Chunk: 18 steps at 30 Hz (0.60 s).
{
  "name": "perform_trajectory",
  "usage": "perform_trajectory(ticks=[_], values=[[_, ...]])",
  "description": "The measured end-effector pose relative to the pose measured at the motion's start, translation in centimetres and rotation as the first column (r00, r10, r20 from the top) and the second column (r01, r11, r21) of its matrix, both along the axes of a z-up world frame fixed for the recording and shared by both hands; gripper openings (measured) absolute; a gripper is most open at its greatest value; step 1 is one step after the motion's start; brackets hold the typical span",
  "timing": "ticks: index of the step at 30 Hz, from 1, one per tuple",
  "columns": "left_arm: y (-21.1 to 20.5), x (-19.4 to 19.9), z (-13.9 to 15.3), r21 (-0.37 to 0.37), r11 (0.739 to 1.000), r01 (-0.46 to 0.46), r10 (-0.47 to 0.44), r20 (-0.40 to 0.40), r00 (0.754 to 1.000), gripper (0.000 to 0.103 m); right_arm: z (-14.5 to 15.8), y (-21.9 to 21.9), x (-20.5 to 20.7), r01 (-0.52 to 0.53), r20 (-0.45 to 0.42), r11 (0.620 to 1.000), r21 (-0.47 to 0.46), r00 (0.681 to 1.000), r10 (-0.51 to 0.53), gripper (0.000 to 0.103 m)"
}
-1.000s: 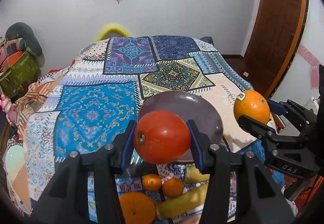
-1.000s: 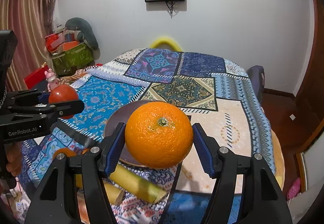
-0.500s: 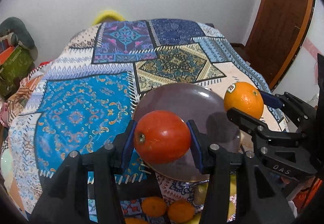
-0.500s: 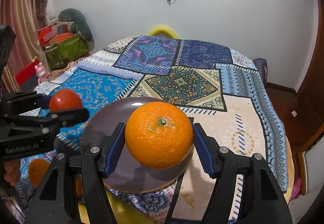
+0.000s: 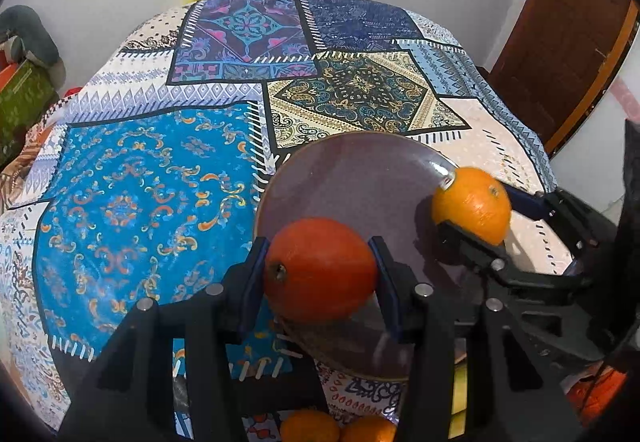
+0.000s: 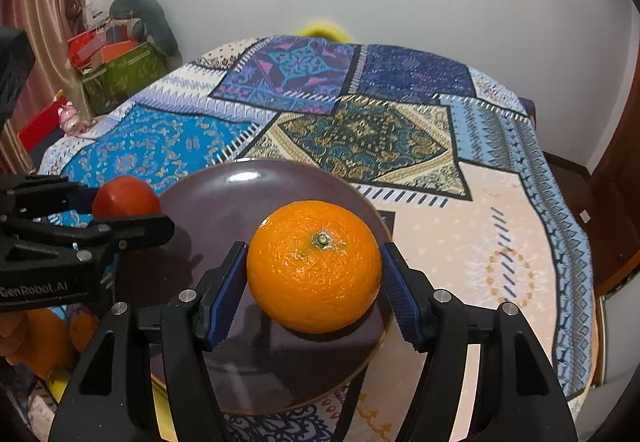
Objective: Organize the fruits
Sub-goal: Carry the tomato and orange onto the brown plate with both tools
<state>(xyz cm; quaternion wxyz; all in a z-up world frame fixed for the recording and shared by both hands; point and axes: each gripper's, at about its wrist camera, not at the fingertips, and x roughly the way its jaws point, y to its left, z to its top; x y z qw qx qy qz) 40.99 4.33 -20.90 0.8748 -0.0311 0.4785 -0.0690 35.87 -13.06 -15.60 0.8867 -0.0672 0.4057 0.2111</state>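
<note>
While each hand-held gripper clamps firm, round fruit at its widest girth, tomato (image 5: 320, 269) left, orange (image 6: 314, 266) right, both hover over the plate (image 6: 224, 194).

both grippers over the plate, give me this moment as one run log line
left gripper: shut on tomato | right gripper: shut on orange | both over plate | plate: no fruit resting yet

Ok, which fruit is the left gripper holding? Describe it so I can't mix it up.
Find the dark round plate on the patterned cloth. Over its near left edge, the left gripper is clamped on a tomato. It is smooth and deep red-orange, unlike the brighter, dimpled orange in the right gripper.
</note>
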Motion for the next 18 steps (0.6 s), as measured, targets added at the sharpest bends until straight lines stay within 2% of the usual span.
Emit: perform_trajectory(ticks=[6,9,13,15,18], values=[[0.1,0.7,-0.7,0.019,1.0,-0.002,0.003,-0.04,0.999,0.049,-1.1,0.2,0.4,-0.011,-0.043,1.0,0.006,0.999,0.011,0.062],[0.0,0.7,-0.6,0.013,1.0,0.006,-0.006,-0.034,0.999,0.05,-1.2,0.3,0.4,-0.016,-0.04,1.0,-0.001,0.999,0.016,0.063],[-0.4,0.5,-0.5,0.022,1.0,0.015,-0.015,-0.023,1.0,0.055,-1.2,0.3,0.4,-0.018,-0.041,1.0,-0.005,0.999,0.018,0.063],[-0.6,0.2,-0.3,0.037,0.999,0.014,-0.014,-0.008,1.0,0.061,-1.3,0.3,0.5,-0.018,-0.045,1.0,-0.003,0.999,0.018,0.063],[-0.7,-0.1,0.1,0.049,0.999,0.011,-0.011,0.014,1.0,0.062,-1.2,0.2,0.5,-0.014,-0.052,1.0,0.002,0.999,0.014,0.063]])
